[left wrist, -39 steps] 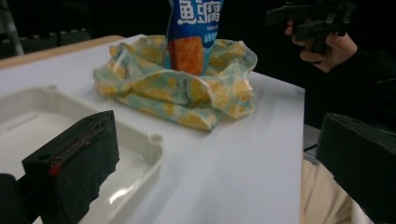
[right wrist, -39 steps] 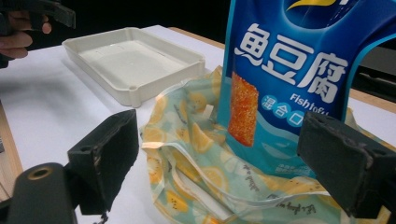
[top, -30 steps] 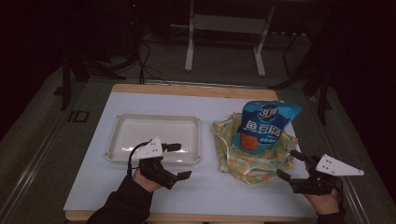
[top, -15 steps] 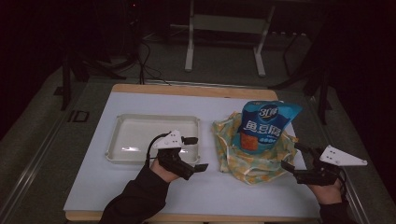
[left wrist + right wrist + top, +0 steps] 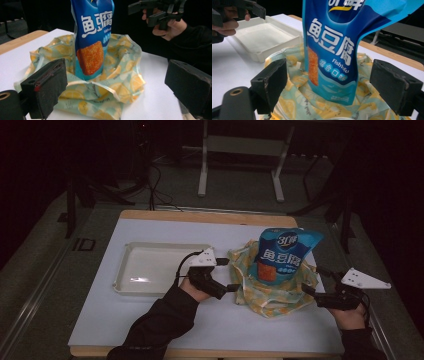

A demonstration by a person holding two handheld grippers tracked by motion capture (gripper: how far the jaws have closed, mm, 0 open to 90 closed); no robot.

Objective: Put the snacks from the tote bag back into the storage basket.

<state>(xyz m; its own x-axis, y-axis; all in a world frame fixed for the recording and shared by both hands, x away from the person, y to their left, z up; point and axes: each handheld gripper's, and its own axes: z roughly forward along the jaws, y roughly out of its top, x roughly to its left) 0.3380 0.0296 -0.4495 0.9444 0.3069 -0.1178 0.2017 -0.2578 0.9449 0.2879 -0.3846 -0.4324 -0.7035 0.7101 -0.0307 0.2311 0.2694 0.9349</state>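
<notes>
A blue snack pouch (image 5: pixel 282 252) stands upright inside a crumpled lemon-print bag (image 5: pixel 272 295) right of the table's middle. My left gripper (image 5: pixel 231 275) is open at the lemon bag's left edge, its jaws spread toward it and holding nothing. On the bag's right edge my right gripper (image 5: pixel 312 280) is open too. In the left gripper view the pouch (image 5: pixel 92 37) and lemon bag (image 5: pixel 117 65) lie just beyond the spread jaws of the left gripper (image 5: pixel 117 85). The right gripper view has the pouch (image 5: pixel 337 50) close ahead of the open right gripper (image 5: pixel 334 85).
A shallow white tray (image 5: pixel 160 246) lies empty on the left half of the white table, just behind my left hand. Bare white tabletop runs along the front edge. Dark floor and metal stands lie beyond the far wooden edge.
My left gripper has moved right and forward from the tray's front rim to the lemon bag's left edge. The right gripper has crept slightly inward. Pouch and bag have not moved.
</notes>
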